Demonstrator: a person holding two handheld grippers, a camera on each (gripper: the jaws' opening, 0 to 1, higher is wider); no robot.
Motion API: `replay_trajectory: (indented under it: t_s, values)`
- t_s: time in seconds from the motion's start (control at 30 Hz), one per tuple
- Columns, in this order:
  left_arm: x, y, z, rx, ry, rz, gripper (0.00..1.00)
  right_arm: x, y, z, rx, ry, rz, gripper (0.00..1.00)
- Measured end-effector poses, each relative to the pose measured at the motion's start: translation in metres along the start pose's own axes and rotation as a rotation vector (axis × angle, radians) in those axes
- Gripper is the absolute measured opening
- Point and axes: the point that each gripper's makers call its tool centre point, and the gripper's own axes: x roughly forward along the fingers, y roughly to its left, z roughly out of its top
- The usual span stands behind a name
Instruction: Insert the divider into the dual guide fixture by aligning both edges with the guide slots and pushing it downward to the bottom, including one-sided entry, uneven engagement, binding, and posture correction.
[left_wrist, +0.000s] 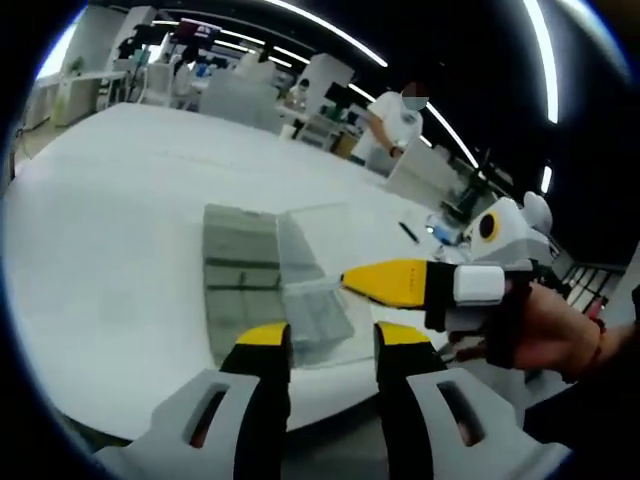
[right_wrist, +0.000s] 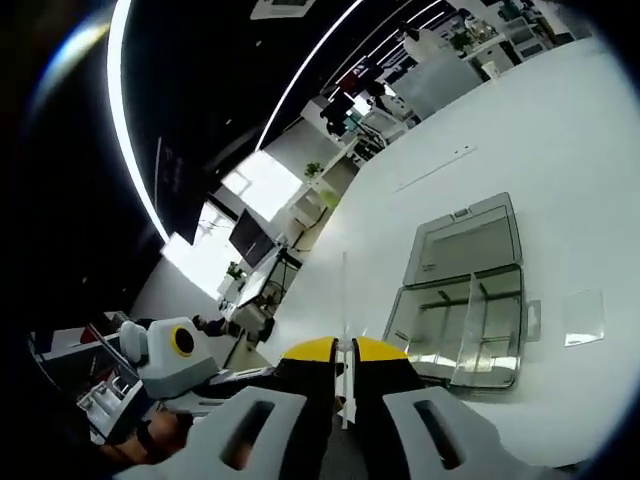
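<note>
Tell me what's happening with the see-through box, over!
Right hand-held gripper shut on thin clear divider, edge-on. Left hand-held gripper open at the clear fixture. Divider not in slots yet. Spare clear sheet beside fixture.

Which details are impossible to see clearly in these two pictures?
- Left gripper view: the guide slots of the clear plastic compartment box are lost in blur and transparency.
- Right gripper view: the thin clear divider sheet is seen edge-on, and its lower end is hidden between the right gripper's yellow-tipped fingers.
- Right gripper view: the small clear flat piece on the white table is too small to identify.
</note>
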Motion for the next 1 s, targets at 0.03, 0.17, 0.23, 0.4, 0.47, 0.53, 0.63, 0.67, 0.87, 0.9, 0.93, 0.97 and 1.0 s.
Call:
replay_trajectory:
  t_s: [0.03,0.17,0.23,0.4,0.47,0.53,0.63,0.67,0.87,0.9,0.93,0.97,1.0]
  values:
    - [0.000,0.001,0.000,-0.001,0.002,-0.003,0.31,0.001,0.001,-0.001,-0.003,0.002,-0.001,0.01]
    - [0.000,0.000,0.000,-0.008,0.010,-0.027,0.31,0.003,0.002,0.001,-0.016,-0.005,-0.022,0.01]
    - [0.001,0.000,-0.001,-0.006,0.019,-0.035,0.32,0.005,0.002,0.003,-0.021,-0.013,-0.031,0.01]
    - [0.000,0.004,0.001,0.027,0.035,-0.058,0.32,0.009,0.003,0.005,-0.035,-0.022,-0.061,0.01]
    - [0.000,0.010,0.002,0.077,0.043,-0.051,0.32,0.009,0.002,0.006,-0.039,-0.026,-0.080,0.01]
    - [-0.001,0.010,0.006,0.095,0.031,-0.051,0.31,0.009,0.000,0.010,-0.058,-0.034,-0.100,0.01]
    - [-0.002,0.014,0.007,0.091,0.034,-0.057,0.33,0.007,-0.005,0.016,-0.053,-0.051,-0.124,0.01]
    - [-0.002,0.015,0.007,0.091,0.035,-0.057,0.33,0.007,-0.007,0.017,-0.052,-0.055,-0.131,0.01]
    - [-0.005,0.021,0.011,0.092,0.023,-0.067,0.35,0.006,-0.014,0.020,-0.032,-0.048,-0.159,0.01]
    - [-0.007,0.021,0.014,0.089,0.005,-0.070,0.36,0.006,-0.014,0.021,-0.029,-0.056,-0.161,0.01]
    - [-0.008,0.021,0.014,0.093,0.004,-0.074,0.37,0.006,-0.015,0.022,-0.045,-0.055,-0.168,0.01]
    - [-0.008,0.022,0.014,0.097,0.003,-0.076,0.38,0.006,-0.017,0.022,-0.054,-0.048,-0.174,0.01]
    - [-0.008,0.023,0.014,0.103,0.008,-0.073,0.40,0.007,-0.019,0.023,-0.047,-0.043,-0.180,0.00]
